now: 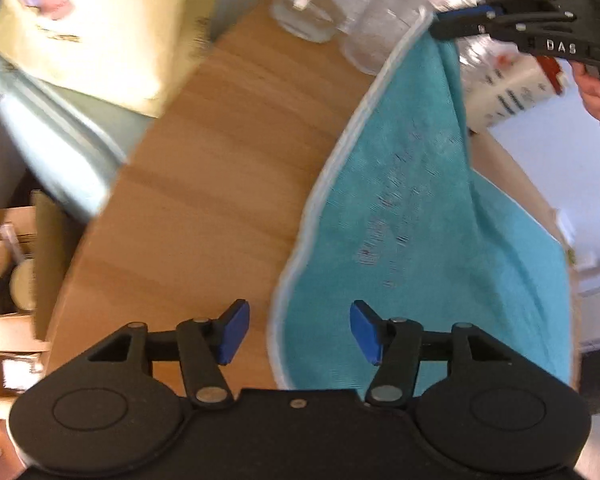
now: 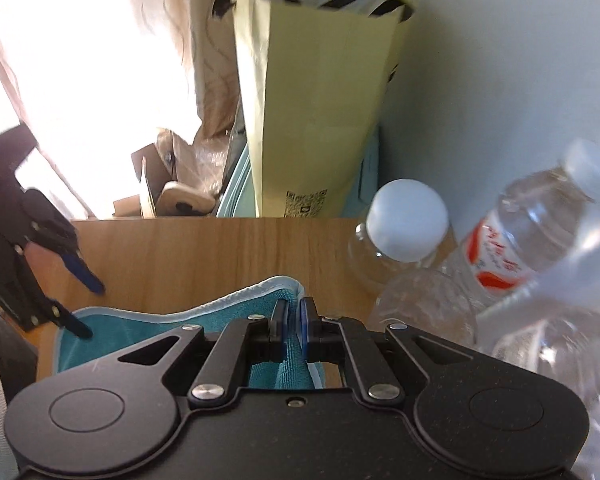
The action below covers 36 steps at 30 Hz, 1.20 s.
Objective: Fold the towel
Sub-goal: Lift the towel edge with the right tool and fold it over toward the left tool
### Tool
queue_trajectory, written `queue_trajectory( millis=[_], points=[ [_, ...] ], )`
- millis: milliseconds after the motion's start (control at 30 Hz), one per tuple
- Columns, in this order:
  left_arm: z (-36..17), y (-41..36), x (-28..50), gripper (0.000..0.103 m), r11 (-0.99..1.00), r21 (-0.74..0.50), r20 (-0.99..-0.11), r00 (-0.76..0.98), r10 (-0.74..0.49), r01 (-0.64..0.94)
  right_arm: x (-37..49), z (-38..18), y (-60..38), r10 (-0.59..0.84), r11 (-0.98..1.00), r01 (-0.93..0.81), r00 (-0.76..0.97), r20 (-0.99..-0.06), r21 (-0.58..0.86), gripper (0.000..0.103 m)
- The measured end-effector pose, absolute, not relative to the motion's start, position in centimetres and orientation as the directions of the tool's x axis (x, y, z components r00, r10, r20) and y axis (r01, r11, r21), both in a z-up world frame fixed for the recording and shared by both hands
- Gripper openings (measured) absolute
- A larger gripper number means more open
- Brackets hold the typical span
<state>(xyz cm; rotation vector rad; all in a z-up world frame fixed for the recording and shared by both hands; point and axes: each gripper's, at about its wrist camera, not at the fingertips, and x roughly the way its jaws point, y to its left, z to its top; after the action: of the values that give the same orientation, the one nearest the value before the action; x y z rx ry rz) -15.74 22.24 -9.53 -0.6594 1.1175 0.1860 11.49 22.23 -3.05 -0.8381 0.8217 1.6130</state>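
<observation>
A teal towel (image 1: pixel 404 216) with a pale trim lies partly on the wooden table (image 1: pixel 220 184), its far corner lifted. My right gripper (image 2: pixel 293 314) is shut on that corner of the towel (image 2: pixel 228 312); in the left wrist view the same gripper (image 1: pixel 446 26) shows at the top right, pinching the raised corner. My left gripper (image 1: pixel 300 332) hangs open over the towel's near left edge, one blue pad on each side of the trim, nothing between them. From the right wrist view the left gripper (image 2: pixel 85 306) appears at the left, open, its lower finger over the towel.
Several clear plastic bottles (image 2: pixel 500 264) stand at the table's far right, close to the right gripper. A yellow paper bag (image 2: pixel 320 112) and a pale blue case (image 1: pixel 56 148) stand beyond the table's edge. Cardboard boxes (image 1: pixel 8 264) sit lower left. A hand (image 1: pixel 596 92) holds the right gripper.
</observation>
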Motion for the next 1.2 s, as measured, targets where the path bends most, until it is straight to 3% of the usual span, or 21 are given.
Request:
queue_trajectory(
  millis=[33,133,233,833,1200],
  points=[
    [-9.7,22.1,-15.4,0.034,0.799,-0.402,-0.878,0.436,-0.198,-0.447,11.9,-2.7,21.8,0.503,-0.153,-0.984,-0.16,-0.849,0.094,0.006],
    [-10.0,21.6,-15.0,0.017,0.799,-0.398,-0.886,0.415,-0.207,-0.45,12.6,-2.5,21.2,0.526,-0.123,-0.987,-0.157,-0.836,0.108,0.006],
    [-10.3,21.3,-15.1,0.009,0.795,-0.405,-0.887,0.406,-0.221,-0.451,12.5,-2.6,21.0,0.527,-0.116,-0.988,-0.15,-0.837,0.104,0.006],
    [-5.8,18.4,-15.3,0.007,0.783,-0.387,-0.878,0.455,-0.15,-0.487,12.8,-1.4,15.6,0.594,-0.037,-0.999,-0.026,-0.804,0.004,0.006],
    [-0.7,5.6,-12.7,0.007,0.795,-0.42,-0.826,0.548,-0.134,-0.438,15.7,0.0,3.6,0.716,0.036,-0.999,0.02,-0.698,0.009,0.006]
  ],
)
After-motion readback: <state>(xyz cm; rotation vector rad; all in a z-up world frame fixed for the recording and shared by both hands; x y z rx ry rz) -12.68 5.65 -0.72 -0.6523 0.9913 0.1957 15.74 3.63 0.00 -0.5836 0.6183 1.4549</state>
